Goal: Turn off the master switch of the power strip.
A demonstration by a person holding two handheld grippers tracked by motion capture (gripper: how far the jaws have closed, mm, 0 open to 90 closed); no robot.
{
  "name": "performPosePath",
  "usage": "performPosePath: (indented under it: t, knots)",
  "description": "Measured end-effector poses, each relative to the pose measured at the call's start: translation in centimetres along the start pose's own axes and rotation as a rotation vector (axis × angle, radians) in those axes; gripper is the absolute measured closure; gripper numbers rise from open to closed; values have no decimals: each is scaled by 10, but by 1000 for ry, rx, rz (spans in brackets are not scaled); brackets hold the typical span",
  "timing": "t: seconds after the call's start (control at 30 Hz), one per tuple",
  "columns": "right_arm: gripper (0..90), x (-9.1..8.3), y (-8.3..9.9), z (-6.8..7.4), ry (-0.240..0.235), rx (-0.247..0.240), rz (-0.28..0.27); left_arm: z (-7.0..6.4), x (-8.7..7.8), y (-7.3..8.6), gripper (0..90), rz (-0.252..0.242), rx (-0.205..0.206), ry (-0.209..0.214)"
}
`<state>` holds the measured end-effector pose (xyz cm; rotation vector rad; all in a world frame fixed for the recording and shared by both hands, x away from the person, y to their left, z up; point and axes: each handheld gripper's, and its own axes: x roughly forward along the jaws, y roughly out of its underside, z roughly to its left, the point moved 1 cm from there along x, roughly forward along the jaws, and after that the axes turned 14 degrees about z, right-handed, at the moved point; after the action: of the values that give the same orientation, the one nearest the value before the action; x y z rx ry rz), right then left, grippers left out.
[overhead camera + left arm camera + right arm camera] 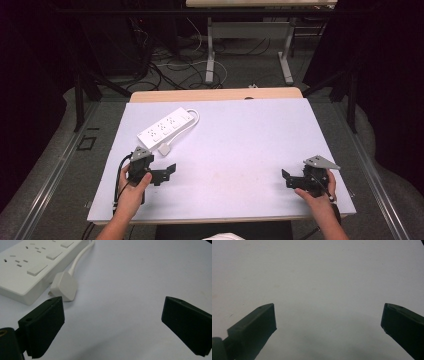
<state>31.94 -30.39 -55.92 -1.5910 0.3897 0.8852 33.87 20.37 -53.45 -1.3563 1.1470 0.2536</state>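
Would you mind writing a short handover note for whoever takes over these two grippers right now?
Left gripper: open, holding nothing, low over the table, just short of the plug.
Right gripper: open, holding nothing, over bare table at the near right.
Things: the white power strip lies at the far left of the table; its cable loops round to the plug, which lies loose on the table beside the strip, not in any socket.
Done: nothing gripped so far.
Left: probably close the left gripper on the plug; the right one likely steadies the strip.

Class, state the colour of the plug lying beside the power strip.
White; the plug shows best in the left gripper view.
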Motion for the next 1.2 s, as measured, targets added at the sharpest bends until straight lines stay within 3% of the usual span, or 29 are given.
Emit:
performPosePath:
  t: [0.2, 0.3, 0.53, 0.63, 0.8, 0.87, 0.9, 1.2]
  knots:
    - [0, 1, 0, 0, 9, -1, -3, 9, -2, 11, 51, -5, -19, -13]
    - [0, 1, 0, -1, 5, -23, 4, 13, -2, 15, 51, -11, -15, -46]
    - [0, 2, 0, 0, 0, -15, 5, 23, 2, 22, 52, 16, 12, -108]
    - [0, 2, 0, 0, 4, -16, 5, 26, 4, 23, 52, 18, 4, -108]
    - [0, 2, 0, -1, 5, -22, 7, 33, 5, 26, 59, 14, -51, -77]
    - [0, 3, 0, -1, 9, -23, 2, 34, 6, 27, 61, 21, -55, -83]
    - [0, 1, 0, -2, 6, -29, 28, 35, 6, 28, 61, 21, -58, -85]
    - [0, 3, 0, 1, 1, -24, 10, 38, 9, 30, 62, 24, -71, -95]
